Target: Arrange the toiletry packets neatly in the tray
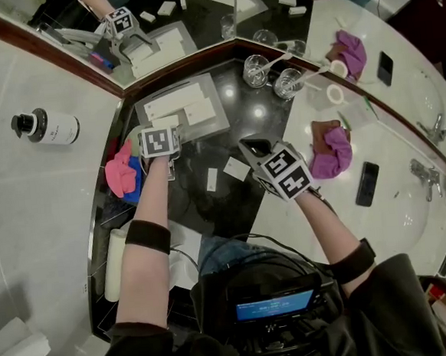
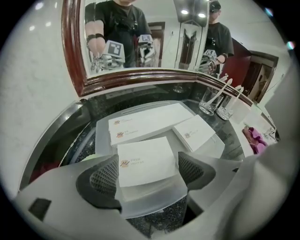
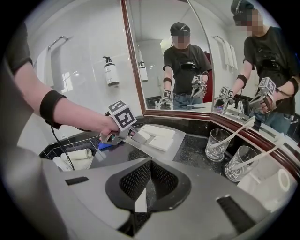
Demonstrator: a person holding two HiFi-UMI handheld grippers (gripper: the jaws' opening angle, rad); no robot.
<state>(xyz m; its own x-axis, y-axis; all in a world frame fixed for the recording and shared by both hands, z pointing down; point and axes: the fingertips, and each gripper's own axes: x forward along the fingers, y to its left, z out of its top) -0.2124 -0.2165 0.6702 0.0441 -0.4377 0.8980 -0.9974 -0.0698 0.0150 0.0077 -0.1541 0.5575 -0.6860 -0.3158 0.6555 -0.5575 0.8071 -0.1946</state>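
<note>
A grey tray [image 1: 216, 105] lies on the black counter by the mirror corner, with long white packets [image 2: 150, 123] and a smaller packet [image 2: 194, 133] in it. My left gripper [image 1: 161, 142] is at the tray's near left corner, with both pads pressed against the sides of a white packet [image 2: 143, 161] held just over the tray's near edge [image 2: 103, 136]. My right gripper [image 1: 256, 146] hovers shut to the right above the counter, nothing gripped [image 3: 149, 176]. Two loose packets [image 1: 236, 168] [image 1: 212, 180] lie flat on the counter between the grippers.
Two glasses with toothbrushes [image 1: 257, 69] [image 1: 286, 82] stand right of the tray. A pink cloth [image 1: 119, 174] lies left of my left gripper. A purple cloth [image 1: 330, 153] and a phone [image 1: 367, 183] are at the right. A lotion bottle [image 1: 50, 127] lies far left, rolled towels [image 1: 114, 262] below.
</note>
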